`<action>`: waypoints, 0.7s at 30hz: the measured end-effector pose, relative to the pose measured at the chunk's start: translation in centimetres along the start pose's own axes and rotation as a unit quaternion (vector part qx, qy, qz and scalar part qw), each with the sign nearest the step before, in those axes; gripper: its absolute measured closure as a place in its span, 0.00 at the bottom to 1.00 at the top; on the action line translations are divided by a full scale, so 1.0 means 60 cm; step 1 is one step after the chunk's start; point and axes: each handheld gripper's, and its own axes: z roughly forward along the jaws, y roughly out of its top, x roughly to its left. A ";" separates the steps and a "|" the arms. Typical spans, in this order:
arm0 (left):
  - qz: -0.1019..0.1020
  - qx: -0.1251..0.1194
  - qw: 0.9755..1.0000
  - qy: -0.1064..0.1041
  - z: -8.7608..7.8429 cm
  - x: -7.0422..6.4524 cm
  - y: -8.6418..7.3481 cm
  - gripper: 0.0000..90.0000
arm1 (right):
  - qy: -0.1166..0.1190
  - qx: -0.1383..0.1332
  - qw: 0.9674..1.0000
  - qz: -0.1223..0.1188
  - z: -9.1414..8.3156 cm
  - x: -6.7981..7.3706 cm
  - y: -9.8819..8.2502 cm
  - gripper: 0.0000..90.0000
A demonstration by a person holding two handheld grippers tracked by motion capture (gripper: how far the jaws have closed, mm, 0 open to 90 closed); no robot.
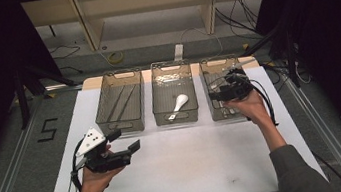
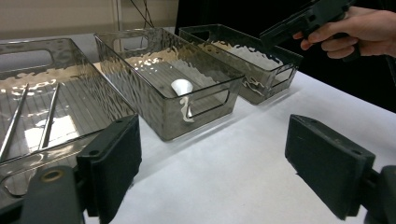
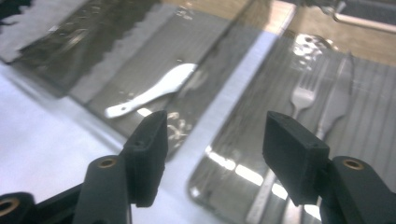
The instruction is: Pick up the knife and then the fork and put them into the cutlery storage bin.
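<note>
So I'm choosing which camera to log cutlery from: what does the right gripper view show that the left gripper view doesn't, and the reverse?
Right gripper view alone: a metal fork and a metal knife lying in the right-hand smoked clear plastic bin.

Left gripper view alone: two thin metal rods in the left-hand smoked bin, and the person's other hand with its gripper over the far bin.

Shared: the white ceramic spoon in the middle bin, and the white table cover.
</note>
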 end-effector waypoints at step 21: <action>-0.021 0.009 0.999 -0.026 0.003 0.003 -0.001 0.20 | 0.076 -0.104 0.992 -0.013 -0.070 0.081 -0.088 0.36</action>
